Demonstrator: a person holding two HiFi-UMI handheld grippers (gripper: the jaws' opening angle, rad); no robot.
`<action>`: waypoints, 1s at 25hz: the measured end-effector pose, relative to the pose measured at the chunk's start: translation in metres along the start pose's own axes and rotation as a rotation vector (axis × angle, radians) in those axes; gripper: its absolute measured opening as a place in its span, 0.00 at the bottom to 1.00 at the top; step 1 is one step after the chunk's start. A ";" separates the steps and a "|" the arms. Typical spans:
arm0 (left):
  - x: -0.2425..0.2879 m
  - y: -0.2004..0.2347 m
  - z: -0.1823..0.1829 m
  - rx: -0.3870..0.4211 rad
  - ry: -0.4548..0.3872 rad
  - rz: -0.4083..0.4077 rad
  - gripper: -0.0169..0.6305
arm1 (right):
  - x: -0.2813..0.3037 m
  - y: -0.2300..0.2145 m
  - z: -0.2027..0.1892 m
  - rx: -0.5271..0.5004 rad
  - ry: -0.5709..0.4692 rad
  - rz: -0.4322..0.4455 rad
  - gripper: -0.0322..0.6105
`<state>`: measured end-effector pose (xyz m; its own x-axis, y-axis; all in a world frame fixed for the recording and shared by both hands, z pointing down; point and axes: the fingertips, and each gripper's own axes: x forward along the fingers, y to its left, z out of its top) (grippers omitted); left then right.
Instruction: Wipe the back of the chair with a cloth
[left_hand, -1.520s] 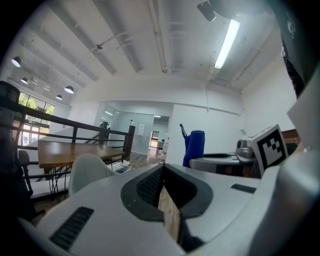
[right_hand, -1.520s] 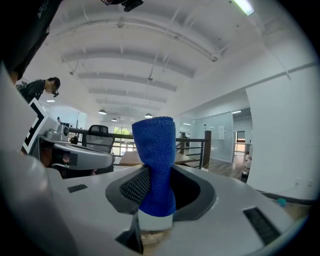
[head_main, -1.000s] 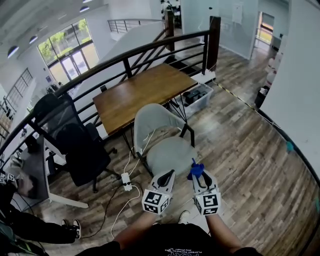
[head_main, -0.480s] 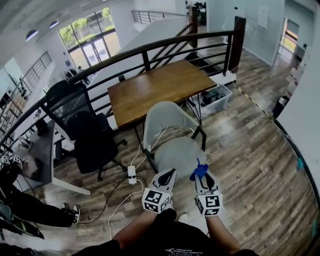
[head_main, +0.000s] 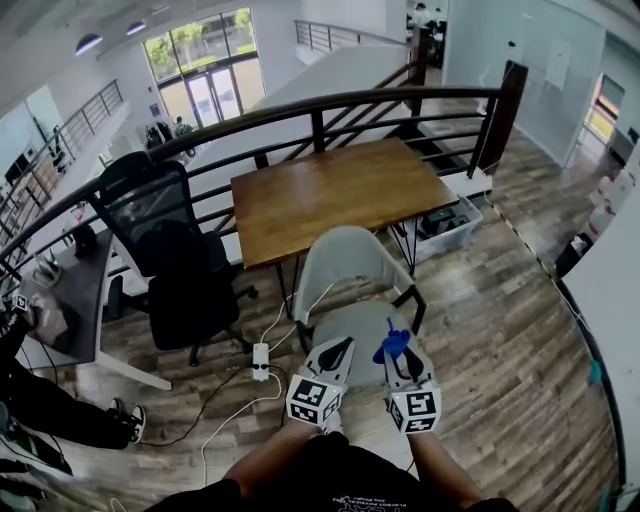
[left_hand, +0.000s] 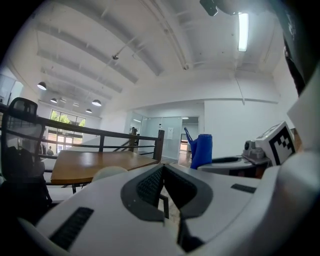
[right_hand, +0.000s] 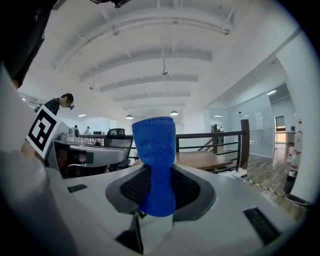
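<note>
A pale grey shell chair (head_main: 343, 262) stands in front of me, its back against the wooden table (head_main: 340, 192) and its seat facing me. Both grippers hover side by side over the seat's near edge. My right gripper (head_main: 397, 352) is shut on a blue cloth (head_main: 392, 344), which sticks up from between its jaws as a rolled blue cloth (right_hand: 155, 150). My left gripper (head_main: 337, 350) is shut with nothing in it. In the left gripper view, the left gripper (left_hand: 162, 172) shows its jaws closed, the chair (left_hand: 107, 172) beyond and the cloth (left_hand: 201, 149) to the right.
A black office chair (head_main: 165, 265) stands left of the grey one. A white power strip (head_main: 261, 360) with cables lies on the wood floor. A dark railing (head_main: 300, 108) runs behind the table. A plastic crate (head_main: 447, 222) sits at right. A person (head_main: 35, 400) sits at far left.
Both grippers keep their pose with the cloth still held. In the head view the chair and table have slid right and toward the middle, appearing slightly nearer.
</note>
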<state>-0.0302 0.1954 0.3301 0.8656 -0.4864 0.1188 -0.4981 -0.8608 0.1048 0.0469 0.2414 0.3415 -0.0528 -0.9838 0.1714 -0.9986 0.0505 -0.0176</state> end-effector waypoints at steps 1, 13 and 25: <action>0.004 0.009 0.002 -0.005 -0.002 0.007 0.03 | 0.010 0.003 0.002 -0.006 0.005 0.013 0.24; 0.028 0.085 0.008 -0.060 -0.024 0.022 0.03 | 0.105 0.024 0.015 -0.028 0.047 0.083 0.24; 0.062 0.132 -0.005 -0.103 0.014 0.111 0.03 | 0.172 0.006 0.012 0.011 0.083 0.156 0.24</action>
<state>-0.0426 0.0522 0.3564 0.8045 -0.5748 0.1495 -0.5939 -0.7815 0.1912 0.0316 0.0707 0.3595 -0.2082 -0.9465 0.2466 -0.9780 0.1993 -0.0611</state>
